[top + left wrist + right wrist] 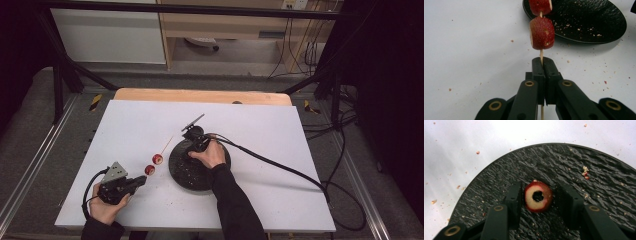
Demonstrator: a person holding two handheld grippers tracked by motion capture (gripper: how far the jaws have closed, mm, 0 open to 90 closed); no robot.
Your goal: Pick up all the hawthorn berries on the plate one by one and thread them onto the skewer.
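From the high view we see the left hand-held gripper [134, 183] at the desk's [260, 130] near-left, clamping a wooden skewer [167, 144] carrying 2 strawberry pieces [157, 159], and the right hand-held gripper [194, 149] over the black plate [186, 184]. In the left gripper view, the jaws pinch together on the skewer [541, 58] below a strawberry piece [542, 33]. In the right gripper view, the right hand-held gripper [539, 197] straddles a cored strawberry slice [538, 197] on the plate [599, 195], jaws apart, not touching it.

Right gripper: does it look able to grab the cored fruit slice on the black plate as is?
Probably yes. In the right gripper view the fruit slice lies flat on the black plate between the right gripper jaws, with small gaps either side. Only crumbs lie around it, and the left gripper holds its skewer elsewhere.
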